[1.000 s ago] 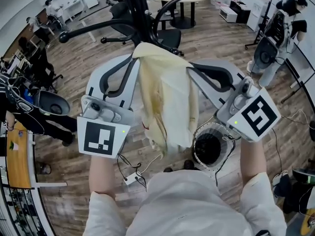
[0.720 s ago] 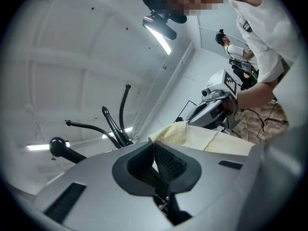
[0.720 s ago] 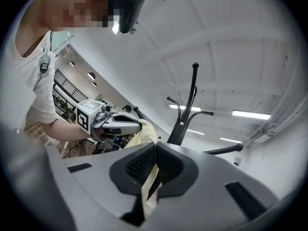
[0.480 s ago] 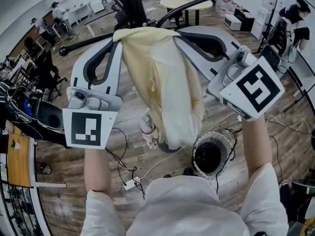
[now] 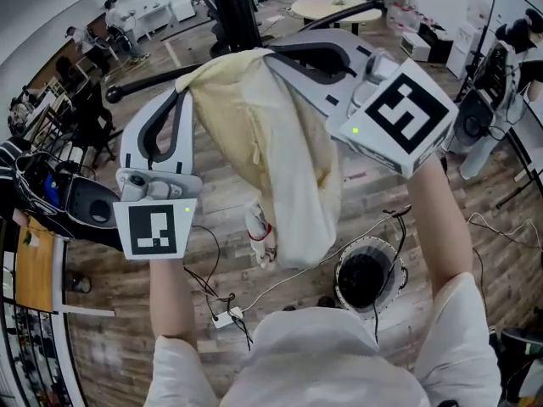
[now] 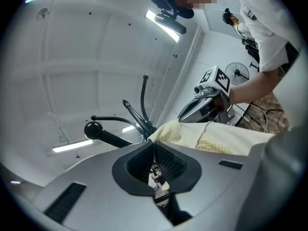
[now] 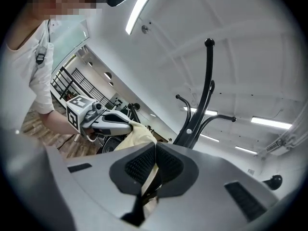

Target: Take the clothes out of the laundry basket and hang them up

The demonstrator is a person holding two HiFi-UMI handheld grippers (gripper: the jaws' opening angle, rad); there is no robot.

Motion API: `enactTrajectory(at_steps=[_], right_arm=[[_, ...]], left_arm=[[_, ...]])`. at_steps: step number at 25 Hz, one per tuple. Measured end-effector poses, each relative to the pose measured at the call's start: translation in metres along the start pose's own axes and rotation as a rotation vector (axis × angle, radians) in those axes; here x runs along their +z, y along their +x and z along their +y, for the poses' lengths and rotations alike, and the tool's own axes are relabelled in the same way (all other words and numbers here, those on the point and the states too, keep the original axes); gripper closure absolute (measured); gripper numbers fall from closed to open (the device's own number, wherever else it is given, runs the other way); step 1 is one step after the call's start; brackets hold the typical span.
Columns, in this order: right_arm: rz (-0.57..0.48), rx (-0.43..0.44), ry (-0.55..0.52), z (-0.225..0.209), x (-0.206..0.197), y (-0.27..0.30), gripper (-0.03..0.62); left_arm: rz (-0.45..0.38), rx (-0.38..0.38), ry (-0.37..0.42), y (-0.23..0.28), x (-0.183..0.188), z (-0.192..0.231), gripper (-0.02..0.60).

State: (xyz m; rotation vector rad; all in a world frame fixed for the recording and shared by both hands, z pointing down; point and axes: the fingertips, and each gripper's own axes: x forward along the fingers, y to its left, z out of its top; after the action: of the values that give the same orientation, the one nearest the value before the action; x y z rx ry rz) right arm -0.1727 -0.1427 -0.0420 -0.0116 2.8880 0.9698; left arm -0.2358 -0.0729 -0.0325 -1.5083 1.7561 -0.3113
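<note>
Head view: left gripper (image 5: 190, 85) and right gripper (image 5: 273, 54) both raised, each pinched onto the top edge of a pale yellow garment (image 5: 284, 155) that is stretched between them and hangs down in front of the person. Each gripper carries a marker cube with a black-and-white square pattern, left cube (image 5: 160, 230), right cube (image 5: 400, 114); these are patterns only, not letters. A small white-and-red bit (image 5: 260, 227) dangles at the garment's lower edge, too small to read. The laundry basket (image 5: 340, 265), round with a mesh wall, stands on the wooden floor (image 5: 127, 312) below the right arm, well apart from the garment. A black coat rack (image 5: 235, 11) stands just behind the garment top. A round table (image 5: 335, 7) is further back, and a white power strip (image 5: 227, 315) with cables lies on the floor. Left gripper view: left gripper (image 6: 154, 146) has its jaws pressed together, with the garment (image 6: 221, 138) edge caught at the tips and running off right toward the right gripper (image 6: 204, 107); coat rack arm with ball knob (image 6: 94, 130) is close behind. Right gripper view: right gripper (image 7: 155, 147) has its jaws pressed together on a strip of garment (image 7: 137, 134) that runs down through the gap between them; left gripper (image 7: 129, 124) holds the other end, and the coat rack (image 7: 208, 88) rises just beyond against the ceiling.
</note>
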Motion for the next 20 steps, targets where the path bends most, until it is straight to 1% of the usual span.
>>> enactTrajectory(at_steps=[4, 8, 13, 17, 20], right_arm=[[-0.019, 0.060, 0.001, 0.006, -0.015, 0.006, 0.585], [-0.021, 0.088, 0.010, 0.003, -0.031, 0.006, 0.585], [-0.026, 0.113, 0.040, 0.002, -0.054, 0.006, 0.585], [-0.021, 0.134, 0.072, -0.002, -0.072, 0.004, 0.585], [-0.026, 0.150, 0.095, -0.004, -0.084, 0.002, 0.585]], left_arm=[[0.056, 0.009, 0.020, -0.001, -0.021, -0.008, 0.555], [0.103, 0.005, 0.027, 0.005, -0.034, -0.019, 0.555], [0.134, 0.009, -0.004, 0.011, -0.050, -0.033, 0.555], [0.161, -0.002, 0.003, 0.018, -0.058, -0.044, 0.555], [0.188, -0.001, -0.020, 0.022, -0.066, -0.052, 0.555]])
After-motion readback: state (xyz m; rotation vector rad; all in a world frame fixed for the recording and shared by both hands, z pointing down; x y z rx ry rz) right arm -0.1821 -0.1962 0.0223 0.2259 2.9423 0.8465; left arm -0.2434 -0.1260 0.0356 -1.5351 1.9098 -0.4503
